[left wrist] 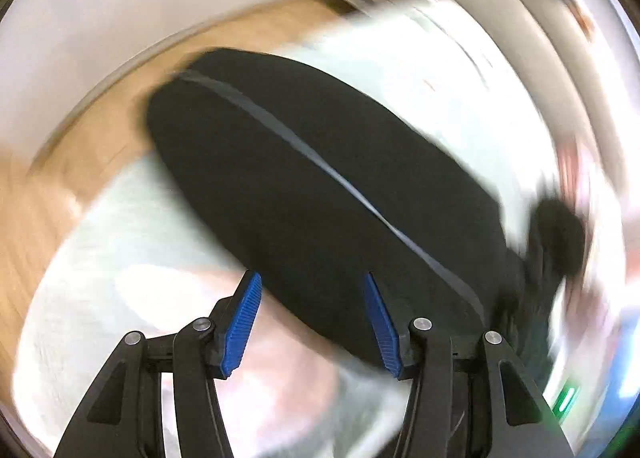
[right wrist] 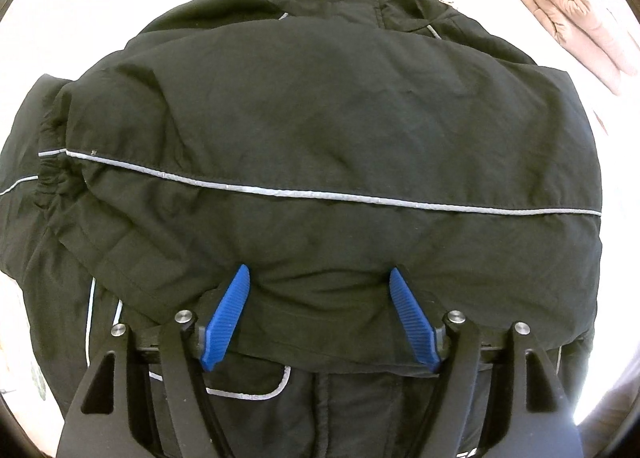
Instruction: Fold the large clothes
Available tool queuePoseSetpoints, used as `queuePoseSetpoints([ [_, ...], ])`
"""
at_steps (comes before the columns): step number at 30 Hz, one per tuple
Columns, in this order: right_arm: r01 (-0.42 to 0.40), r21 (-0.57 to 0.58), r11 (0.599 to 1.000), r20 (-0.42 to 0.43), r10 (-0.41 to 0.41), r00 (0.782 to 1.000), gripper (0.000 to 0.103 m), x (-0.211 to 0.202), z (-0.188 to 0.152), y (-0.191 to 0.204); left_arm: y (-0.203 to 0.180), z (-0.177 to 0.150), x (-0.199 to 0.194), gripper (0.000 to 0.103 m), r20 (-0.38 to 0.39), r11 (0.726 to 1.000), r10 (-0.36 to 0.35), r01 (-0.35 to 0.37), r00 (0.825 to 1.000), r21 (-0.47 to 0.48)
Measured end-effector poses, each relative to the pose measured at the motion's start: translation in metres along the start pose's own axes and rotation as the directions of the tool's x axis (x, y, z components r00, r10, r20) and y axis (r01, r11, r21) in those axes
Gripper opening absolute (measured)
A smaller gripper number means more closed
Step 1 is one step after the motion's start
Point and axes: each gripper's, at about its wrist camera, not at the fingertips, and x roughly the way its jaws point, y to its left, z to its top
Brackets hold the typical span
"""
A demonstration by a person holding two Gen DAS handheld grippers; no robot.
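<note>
Right hand-held gripper (right wrist: 319, 278) spread wide over black jacket (right wrist: 320, 130) sleeve edge, gripping nothing; left hand-held gripper (left wrist: 312, 284) likewise wide, empty.

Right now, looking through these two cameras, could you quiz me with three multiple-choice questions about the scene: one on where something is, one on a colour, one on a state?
1. Where does the tan puffy garment lie in the right wrist view?
A. Upper right, beside the jacket's hood
B. Under the gripper
C. Lower left corner

2. What colour is the thin stripe across the black jacket?
A. Red
B. Silver-grey
C. Yellow

3. How does the right gripper stand?
A. Shut tight on the sleeve
B. Open, blue pads apart over the fabric
C. Out of view

Answers:
1 A: the tan garment lies on the white surface at the upper right.
2 B: the piping reads pale silver-grey against the black.
3 B: a wide gap shows between the pads, with nothing pinched.
</note>
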Motion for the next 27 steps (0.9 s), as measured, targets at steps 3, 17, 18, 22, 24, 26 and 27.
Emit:
queuePoseSetpoints([
  [3,0.005,0.001,1.0,-0.006,-0.005,1.0,0.078,0.002,0.002,0.002,0.059,0.023,0.003,0.055,0.058,0.974,-0.057,0.068,0.997,-0.218],
  [17,0.025,0.01,1.0,-0.004,-0.025,1.0,0.079,0.014,0.0,0.007,0.046,0.058,0.023,0.018,0.161,0.994,-0.075,0.087,0.984,-0.07],
  [18,0.025,0.011,1.0,-0.003,-0.025,1.0,0.079,0.014,-0.001,0.007,0.047,0.06,0.021,0.017,0.174,0.995,-0.076,0.086,0.982,-0.048],
  [22,0.014,0.013,1.0,0.004,-0.014,1.0,0.081,0.015,-0.005,0.004,0.012,0.05,-0.011,0.017,0.229,0.993,-0.097,0.08,0.969,0.085],
  [24,0.002,0.015,1.0,0.009,-0.002,1.0,0.084,0.016,-0.007,0.002,-0.017,0.036,-0.032,0.017,0.243,0.98,-0.124,0.081,0.962,0.18],
  [26,-0.01,0.013,1.0,0.015,0.01,1.0,0.086,0.016,-0.009,0.0,-0.052,0.017,-0.05,0.017,0.246,0.953,-0.158,0.083,0.956,0.292],
  [27,-0.015,0.015,1.0,0.025,0.014,1.0,0.086,0.013,-0.011,-0.003,-0.067,0.008,-0.054,0.017,0.243,0.939,-0.173,0.086,0.955,0.333],
])
